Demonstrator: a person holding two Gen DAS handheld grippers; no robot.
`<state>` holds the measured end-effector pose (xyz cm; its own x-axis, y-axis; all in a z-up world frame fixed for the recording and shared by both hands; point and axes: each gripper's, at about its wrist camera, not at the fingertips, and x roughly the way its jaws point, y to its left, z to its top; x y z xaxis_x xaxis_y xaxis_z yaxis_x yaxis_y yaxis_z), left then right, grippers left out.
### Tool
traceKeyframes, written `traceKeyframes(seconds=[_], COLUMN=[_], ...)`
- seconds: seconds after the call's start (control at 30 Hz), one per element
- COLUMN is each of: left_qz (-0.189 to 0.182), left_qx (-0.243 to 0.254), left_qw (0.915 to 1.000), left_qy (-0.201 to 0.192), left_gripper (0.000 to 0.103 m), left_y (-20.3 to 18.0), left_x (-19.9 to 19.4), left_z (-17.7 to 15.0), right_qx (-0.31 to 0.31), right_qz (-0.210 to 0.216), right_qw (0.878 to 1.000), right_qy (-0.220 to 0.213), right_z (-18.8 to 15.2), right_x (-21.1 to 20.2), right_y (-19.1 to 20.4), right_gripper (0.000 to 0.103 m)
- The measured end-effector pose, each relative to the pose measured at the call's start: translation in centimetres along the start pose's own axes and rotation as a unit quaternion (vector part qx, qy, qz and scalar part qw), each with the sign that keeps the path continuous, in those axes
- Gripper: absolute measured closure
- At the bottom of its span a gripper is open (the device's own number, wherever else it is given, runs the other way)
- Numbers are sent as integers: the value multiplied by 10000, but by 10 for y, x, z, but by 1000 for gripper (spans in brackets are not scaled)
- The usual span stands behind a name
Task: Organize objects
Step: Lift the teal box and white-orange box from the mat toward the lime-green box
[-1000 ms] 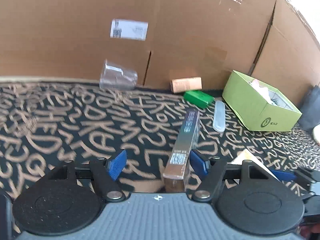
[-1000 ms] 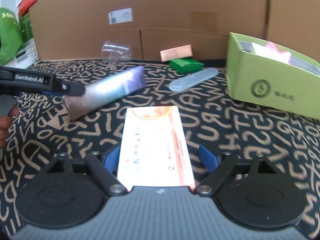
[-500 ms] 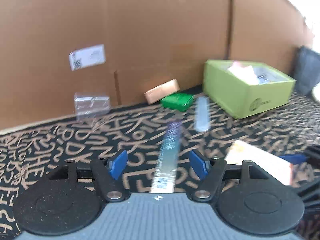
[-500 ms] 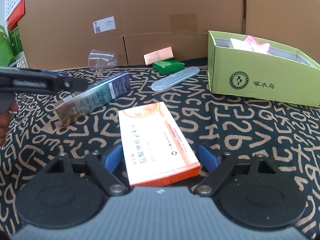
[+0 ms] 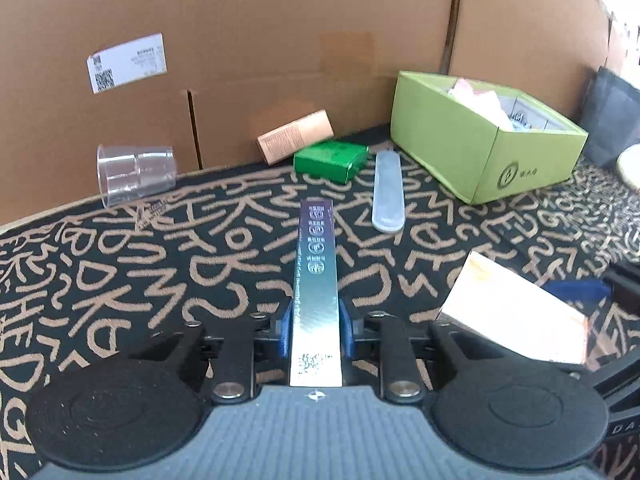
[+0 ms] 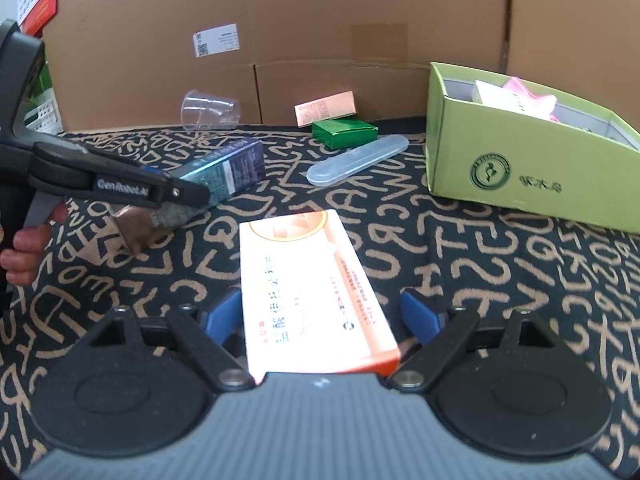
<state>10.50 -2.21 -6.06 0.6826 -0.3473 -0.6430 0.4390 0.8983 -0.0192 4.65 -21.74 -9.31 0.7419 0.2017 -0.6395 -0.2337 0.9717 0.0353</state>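
My left gripper (image 5: 316, 330) is shut on a long silver-blue box (image 5: 316, 280) that points toward the back wall; the box also shows in the right wrist view (image 6: 224, 170), held off the cloth. My right gripper (image 6: 320, 314) is open, its blue pads either side of a white-and-orange box (image 6: 312, 288) that lies flat on the patterned cloth; the left wrist view shows this box (image 5: 512, 312) at the right. A light green open box (image 6: 532, 148) with items inside stands at the right.
A clear plastic cup (image 5: 136, 172) lies on its side by the cardboard wall (image 5: 280, 40). A tan box (image 5: 294, 136), a green box (image 5: 330, 158) and a translucent case (image 5: 388, 190) lie near the back. A dark bag (image 5: 612, 120) stands far right.
My left gripper has shut on the silver-blue box and swung toward the green box. My right gripper stays open around the white-and-orange box.
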Motion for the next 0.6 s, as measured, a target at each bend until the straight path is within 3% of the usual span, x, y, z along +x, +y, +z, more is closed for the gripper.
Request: traceKeyframes(seconds=[0.13, 0.2, 0.23, 0.43, 0.6], left_qz=[113, 145, 150, 165, -305], left_qx=[14, -14, -28, -30, -317], left_qw=[9999, 9999, 9999, 9998, 9990], left_qy=[-1, -3, -4, 64, 61], left_gripper=[75, 75, 75, 80, 81], left_y=[-3, -3, -3, -8, -15], left_x=[5, 5, 5, 1, -15], left_z=[-4, -4, -4, -5, 0], right_qx=[-219, -257, -268, -126, 383], right_qz=[116, 207, 216, 282, 581], right_qw=[9997, 9994, 9994, 9995, 9973], right_qy=[11, 107, 49, -70, -232], right_z=[7, 6, 3, -4, -6], right_x=[6, 11, 11, 2, -22], right_y=[3, 6, 8, 6, -15], right_gripper=[19, 32, 34, 36, 36])
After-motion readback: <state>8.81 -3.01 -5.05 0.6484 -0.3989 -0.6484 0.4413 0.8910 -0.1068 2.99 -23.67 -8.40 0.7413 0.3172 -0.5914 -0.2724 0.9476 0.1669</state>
